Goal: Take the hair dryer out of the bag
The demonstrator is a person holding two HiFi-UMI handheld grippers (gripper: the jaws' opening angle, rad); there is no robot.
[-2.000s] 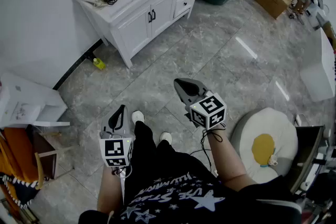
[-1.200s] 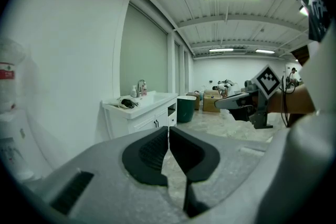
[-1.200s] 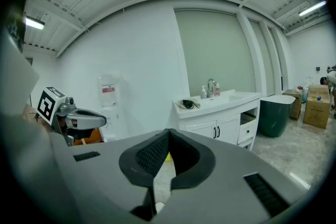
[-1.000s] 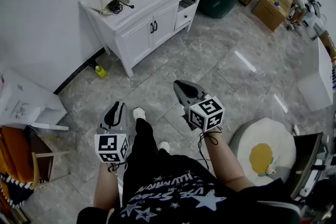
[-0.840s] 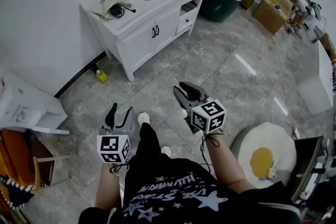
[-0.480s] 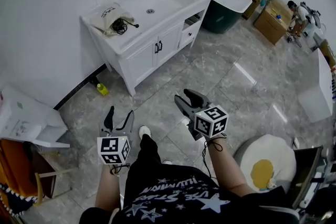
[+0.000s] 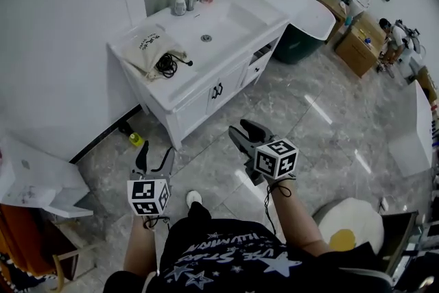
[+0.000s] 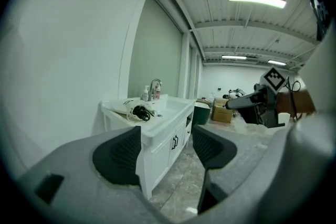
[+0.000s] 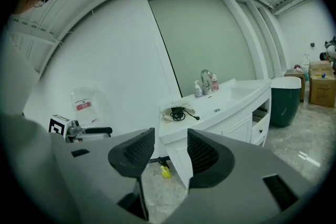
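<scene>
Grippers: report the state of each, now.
Left gripper: open, empty.
Right gripper: open, empty.

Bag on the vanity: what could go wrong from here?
1. The bag lies at the left end of the vanity, near the edge; a one-sided pull could drag it off.
2. The black cord spills out in a tangle and could snag on the bag's mouth.
3. A yellow bottle sits on the floor by the vanity, possibly underfoot on approach.
</scene>
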